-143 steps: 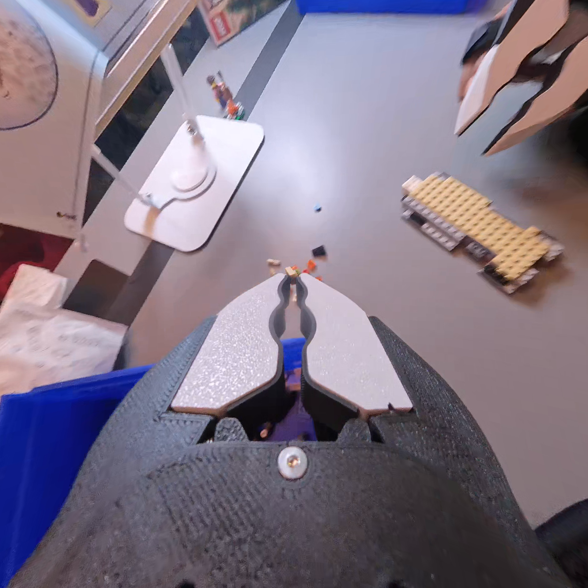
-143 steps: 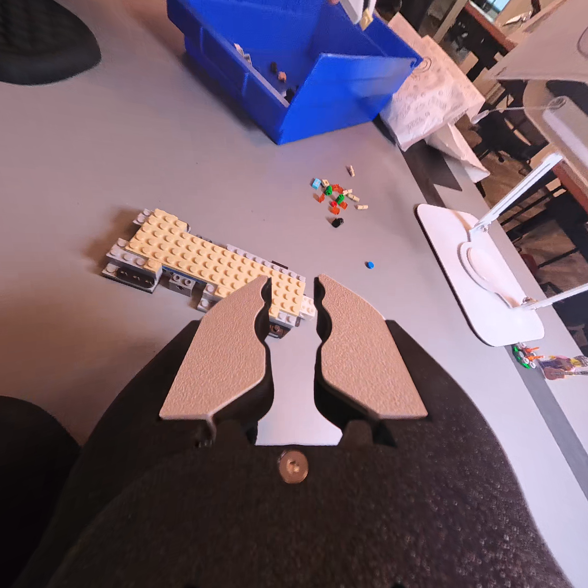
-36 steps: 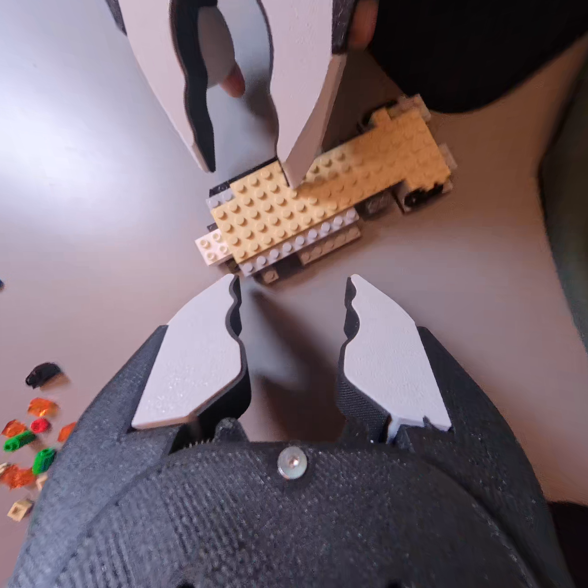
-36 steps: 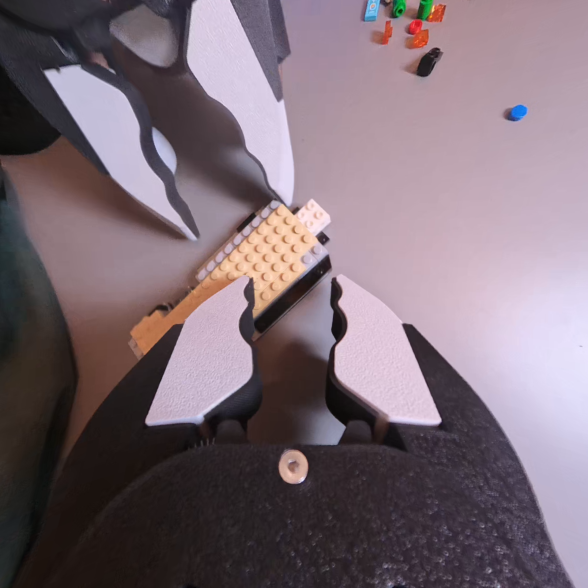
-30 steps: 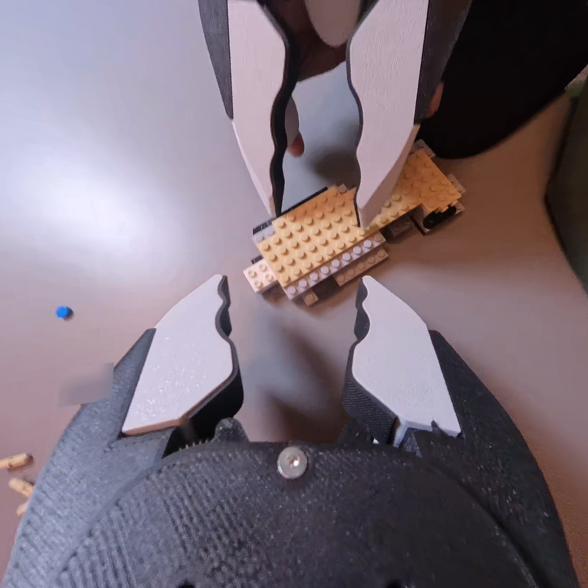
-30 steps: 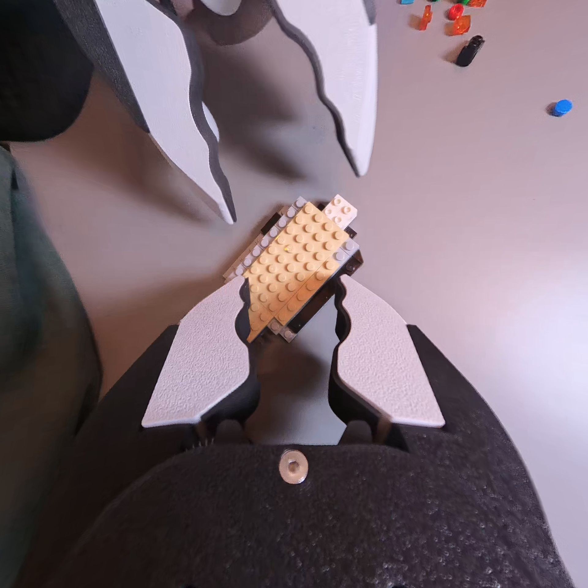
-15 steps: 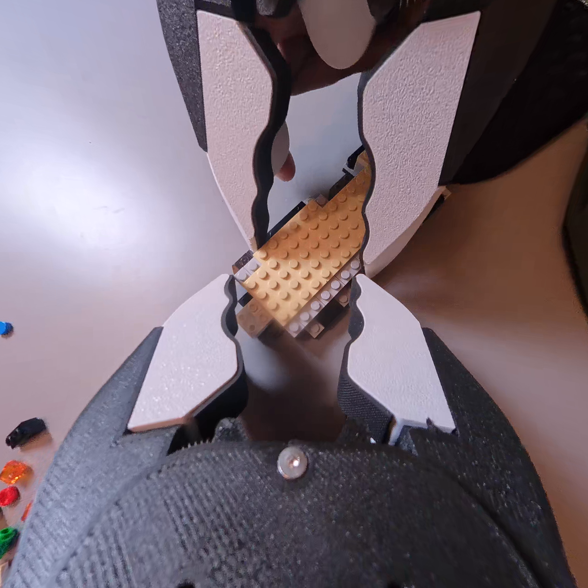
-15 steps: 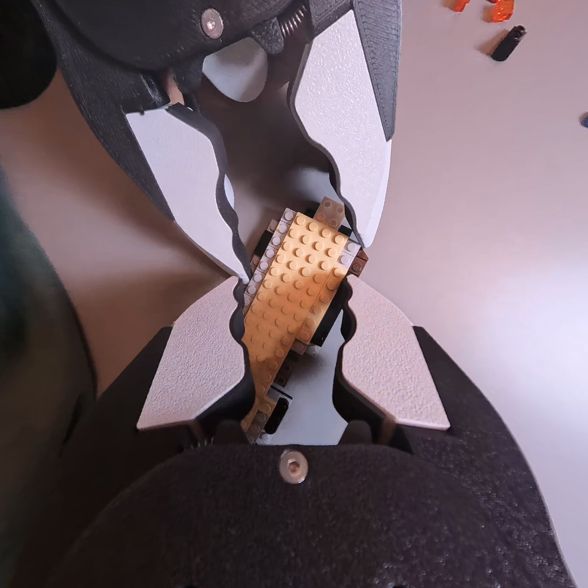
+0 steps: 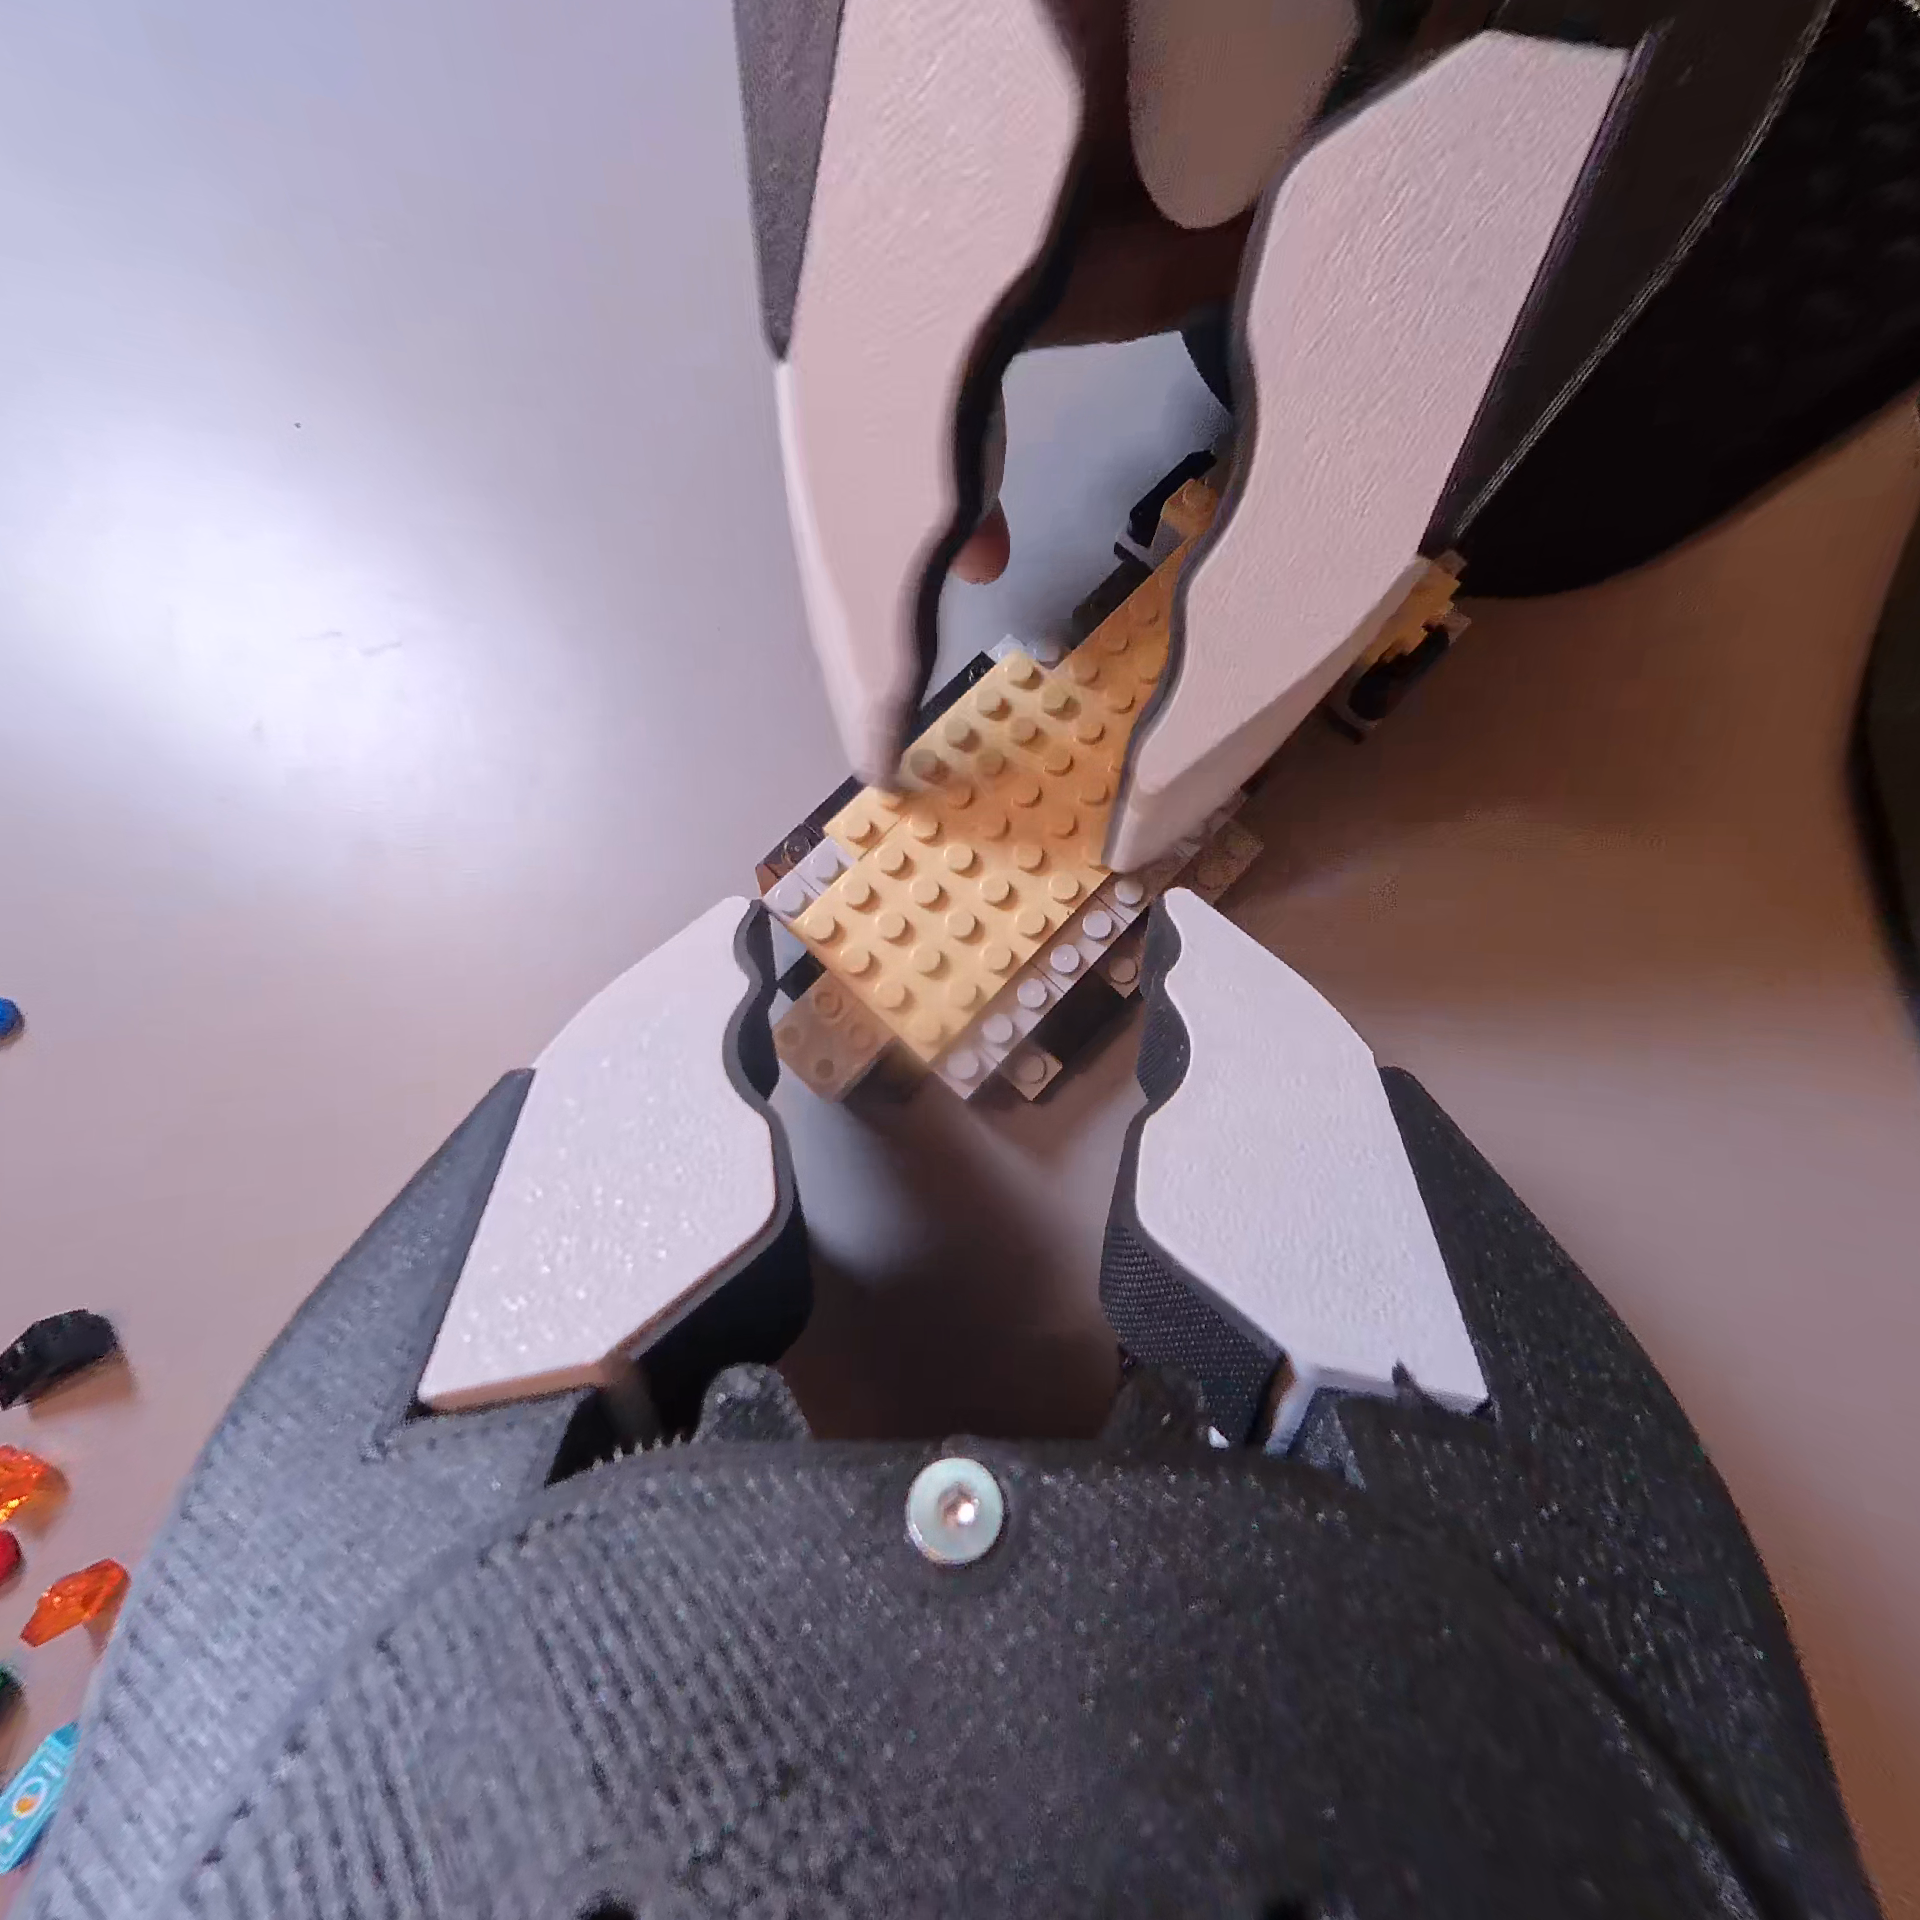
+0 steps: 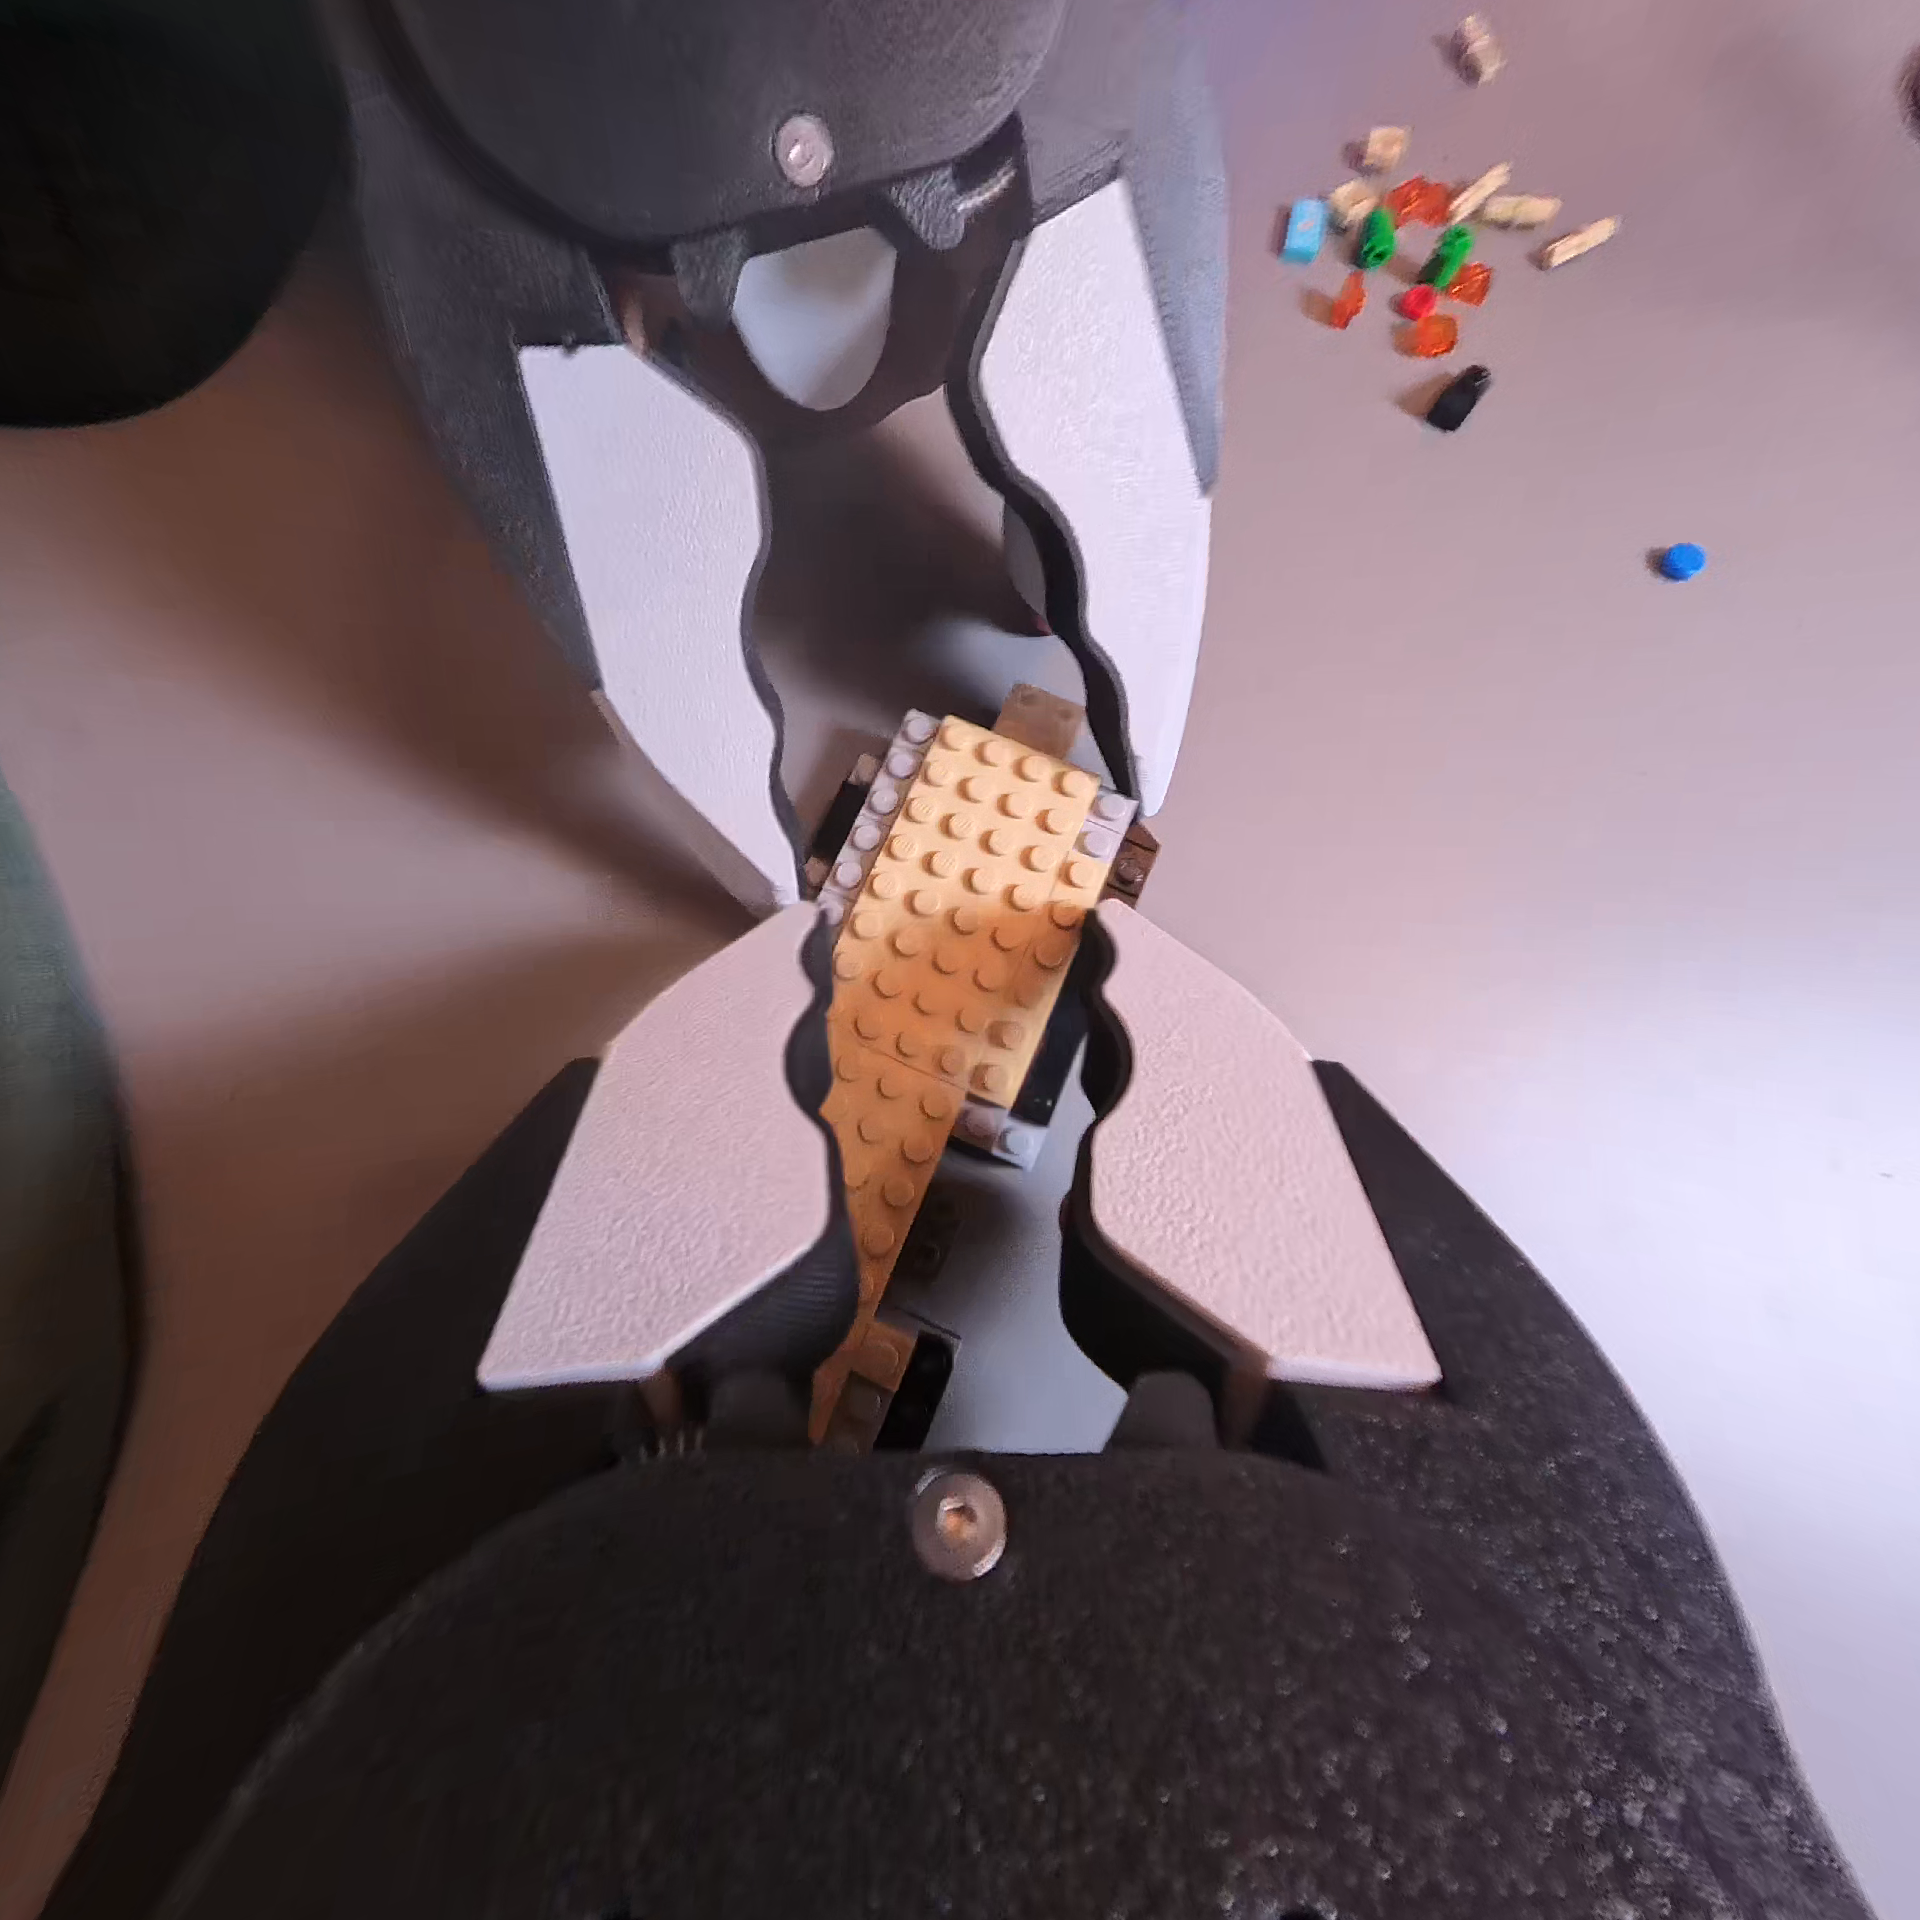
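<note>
- Both views show the same thing: a flat brick build (image 9: 966,914) with a tan studded plate on top, light grey plates down the sides and dark bricks underneath. It looks to be lying flat on the grey table (image 9: 312,520), but the undersides are hidden, so I can't be sure.
- The left gripper (image 9: 956,925) has its fingers set fairly wide around the broad end of the build. One fingertip is on the grey corner plate on one side, the other against the grey studded edge opposite. I can't see a gap on either side, so I'd call that a grip.
- The right gripper (image 10: 951,925) comes in from the opposite end, so the two face each other tip to tip. Its fingers are narrower and straddle the tan plate where it tapers. Both pads seem to be against the plate's edges, but the view is a bit blurry, so that's my read and not a sure thing.
- Much of the build's length runs back between the right gripper's fingers toward its body, and the far end pokes out past its tips.
- Well off to one side there's a scatter of loose little pieces (image 10: 1423,249) in green, orange, red, tan and light blue. A black piece (image 10: 1458,397) and a blue round stud (image 10: 1678,561) sit apart from it.
</note>
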`<move>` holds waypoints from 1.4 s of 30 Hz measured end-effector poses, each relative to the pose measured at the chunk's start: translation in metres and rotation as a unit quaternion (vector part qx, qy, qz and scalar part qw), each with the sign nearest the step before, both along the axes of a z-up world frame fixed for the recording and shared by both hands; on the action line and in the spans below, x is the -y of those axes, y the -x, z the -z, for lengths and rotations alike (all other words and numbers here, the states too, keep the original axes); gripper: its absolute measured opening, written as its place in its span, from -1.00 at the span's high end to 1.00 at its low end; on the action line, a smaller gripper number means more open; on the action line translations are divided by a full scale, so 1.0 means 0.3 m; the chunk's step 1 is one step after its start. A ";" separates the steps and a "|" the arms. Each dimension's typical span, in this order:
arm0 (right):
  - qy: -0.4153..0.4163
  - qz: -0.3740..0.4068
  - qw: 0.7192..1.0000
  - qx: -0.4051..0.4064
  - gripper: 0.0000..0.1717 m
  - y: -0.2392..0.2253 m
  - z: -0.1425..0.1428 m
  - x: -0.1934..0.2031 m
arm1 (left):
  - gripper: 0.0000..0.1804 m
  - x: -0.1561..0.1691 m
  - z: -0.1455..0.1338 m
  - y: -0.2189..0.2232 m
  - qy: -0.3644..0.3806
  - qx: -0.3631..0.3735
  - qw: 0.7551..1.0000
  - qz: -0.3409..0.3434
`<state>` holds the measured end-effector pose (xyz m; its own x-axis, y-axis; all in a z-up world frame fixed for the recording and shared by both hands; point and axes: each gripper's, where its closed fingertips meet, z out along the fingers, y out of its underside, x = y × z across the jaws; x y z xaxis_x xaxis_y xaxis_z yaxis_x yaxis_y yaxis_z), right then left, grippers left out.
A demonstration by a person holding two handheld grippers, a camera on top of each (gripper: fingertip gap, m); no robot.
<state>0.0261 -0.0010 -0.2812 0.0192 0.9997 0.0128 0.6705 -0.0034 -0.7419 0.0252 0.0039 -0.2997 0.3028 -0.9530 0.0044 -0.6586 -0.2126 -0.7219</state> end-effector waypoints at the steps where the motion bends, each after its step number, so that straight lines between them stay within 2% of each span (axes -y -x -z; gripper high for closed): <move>1: -0.020 -0.014 0.999 -0.026 1.00 0.011 -0.025 0.010 | 0.24 -0.002 0.000 -0.002 0.001 0.001 1.000 0.000; 4: -0.059 -0.025 0.998 -0.015 0.91 0.027 -0.026 0.021 | 0.24 -0.008 0.000 -0.003 0.001 -0.004 1.000 -0.002; 5: -0.045 -0.019 0.998 -0.025 0.78 0.024 -0.046 0.010 | 0.24 -0.008 0.000 -0.003 0.001 -0.002 1.000 -0.003; 7: 0.011 0.013 0.999 -0.040 0.67 0.010 -0.081 -0.030 | 0.24 -0.008 0.000 -0.002 0.001 -0.001 1.000 -0.007; 9: 0.051 0.034 0.998 -0.007 0.57 -0.009 -0.054 -0.057 | 0.24 -0.012 -0.001 -0.005 0.000 -0.004 1.000 -0.016; 11: 0.088 0.031 0.995 0.018 0.55 -0.009 -0.023 -0.041 | 0.24 -0.014 -0.001 -0.011 -0.001 -0.006 1.000 -0.029; 13: 0.091 0.029 0.994 0.050 0.52 -0.006 0.014 -0.035 | 0.24 -0.016 -0.001 -0.015 -0.004 -0.008 0.999 -0.046; 16: 0.116 0.027 0.991 0.066 0.54 0.006 0.027 -0.031 | 0.24 -0.016 -0.002 -0.014 -0.005 -0.005 0.998 -0.064; 20: 0.099 0.012 0.992 0.072 0.56 0.017 0.028 -0.035 | 0.24 -0.018 -0.001 -0.012 -0.008 0.000 0.998 -0.067; 28: 0.028 0.014 0.999 0.000 0.58 0.021 0.010 -0.047 | 0.24 -0.017 -0.001 -0.012 -0.006 -0.003 0.998 -0.060; 30: -0.027 -0.012 0.998 -0.047 0.92 0.038 -0.045 -0.030 | 0.24 -0.028 0.000 -0.010 -0.005 -0.001 0.998 -0.066; 32: -0.074 -0.041 0.996 -0.023 0.91 0.046 -0.024 0.001 | 0.24 -0.028 0.000 -0.010 -0.002 -0.007 0.998 -0.060; 35: -0.030 -0.020 0.998 -0.053 0.91 0.032 -0.077 -0.028 | 0.24 -0.028 -0.001 -0.007 -0.001 -0.002 0.998 -0.059; 42: 0.014 -0.040 0.985 -0.169 0.91 0.001 -0.205 -0.028 | 0.24 -0.035 -0.017 0.017 -0.012 0.006 0.999 -0.036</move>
<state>0.0256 0.0073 -0.2196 -0.0605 0.9981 -0.0091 0.3835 0.0148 -0.9234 0.0202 0.0143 -0.2947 0.3713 -0.9284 -0.0146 -0.6326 -0.2415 -0.7359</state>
